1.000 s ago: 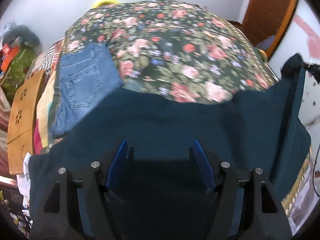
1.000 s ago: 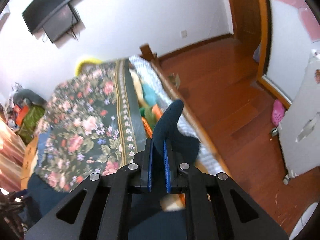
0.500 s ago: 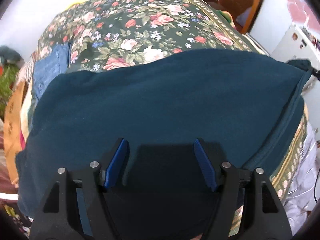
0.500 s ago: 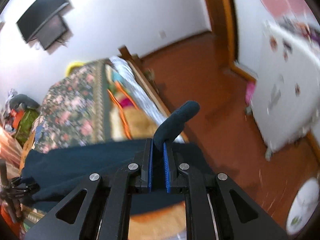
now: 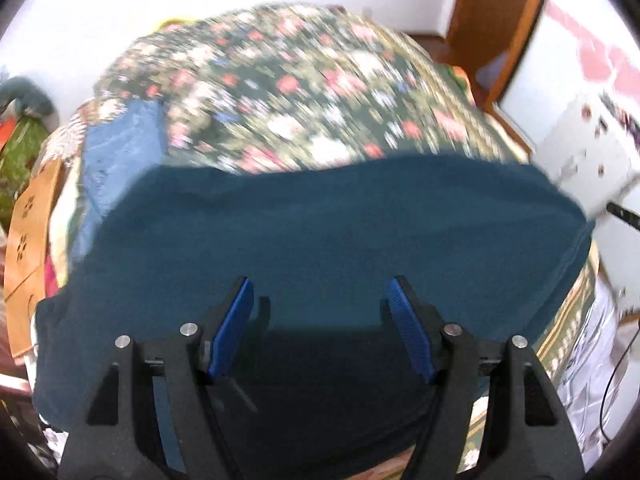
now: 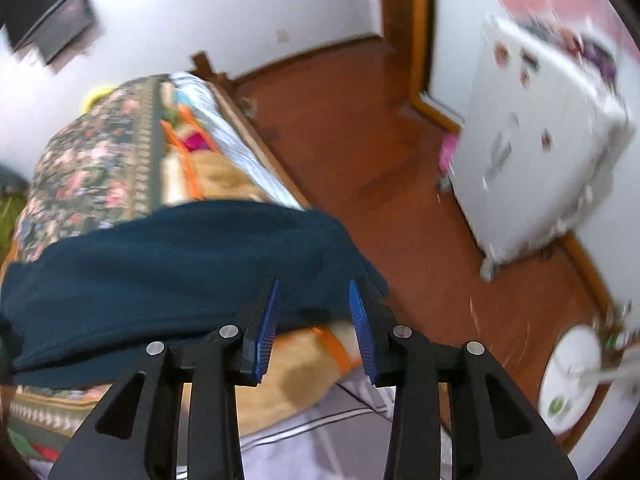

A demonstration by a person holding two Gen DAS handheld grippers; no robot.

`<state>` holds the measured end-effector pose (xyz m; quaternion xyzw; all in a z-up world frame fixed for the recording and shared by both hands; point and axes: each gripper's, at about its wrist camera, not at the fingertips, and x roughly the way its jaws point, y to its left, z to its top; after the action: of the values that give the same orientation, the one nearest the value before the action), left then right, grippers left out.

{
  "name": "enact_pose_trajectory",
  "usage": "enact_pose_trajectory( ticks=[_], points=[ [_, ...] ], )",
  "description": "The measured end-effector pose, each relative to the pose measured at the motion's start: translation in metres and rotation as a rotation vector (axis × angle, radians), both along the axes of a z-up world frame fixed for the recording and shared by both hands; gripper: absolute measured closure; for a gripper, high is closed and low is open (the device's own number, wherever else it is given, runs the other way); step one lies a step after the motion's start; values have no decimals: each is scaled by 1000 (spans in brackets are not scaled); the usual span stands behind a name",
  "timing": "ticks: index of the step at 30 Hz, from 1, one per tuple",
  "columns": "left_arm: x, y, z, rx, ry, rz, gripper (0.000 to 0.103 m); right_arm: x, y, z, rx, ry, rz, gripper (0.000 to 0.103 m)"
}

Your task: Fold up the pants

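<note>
- Since a sec ago: right hand-held gripper (image 6: pixel 314 304) was clamped on a corner of the dark teal fleece pants (image 6: pixel 172 272); now its jaws are opening, the cloth has dropped out, nothing between the pads. In the left view the far edge has come over toward the camera.
- Left hand-held gripper (image 5: pixel 320 312): jaws wide apart, holding nothing, hovering over the pants (image 5: pixel 320 232).
- Pants lie folded across the near end of the bed w/ floral green-and-pink bedspread (image 5: pixel 300 92); right end sits at the bed's edge, lower centre of right view.
- To do well: let go fully, check edges line up, smooth the top layer before the next fold.
- Around: folded blue jeans (image 5: pixel 120 152) at left, touching the pants' edge; keep clear. White cabinet (image 6: pixel 540 152) and red-brown wood floor (image 6: pixel 360 140) at right, so cloth could slip off that side.
</note>
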<state>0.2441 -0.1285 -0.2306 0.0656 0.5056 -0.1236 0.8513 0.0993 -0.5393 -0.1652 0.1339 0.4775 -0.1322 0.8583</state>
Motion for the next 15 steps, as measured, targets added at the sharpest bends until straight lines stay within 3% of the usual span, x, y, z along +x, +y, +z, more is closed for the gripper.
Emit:
enact_pose_trajectory(
  ticks=[3,5,7,10,15],
  points=[
    [3,39,26,-18,-72,73,32,14,28,35,-13,-72,87,70],
    [7,72,42,-16,-120,134,18,28,55,55,-21,-123,151,68],
    [9,103,52,-5,-161,184,14,40,89,72,-28,-177,230,61],
    [13,157,60,46,-194,262,13,65,142,92,-51,-240,359,60],
    [14,247,60,76,-195,364,13,101,224,93,-25,-262,545,60]
  ],
)
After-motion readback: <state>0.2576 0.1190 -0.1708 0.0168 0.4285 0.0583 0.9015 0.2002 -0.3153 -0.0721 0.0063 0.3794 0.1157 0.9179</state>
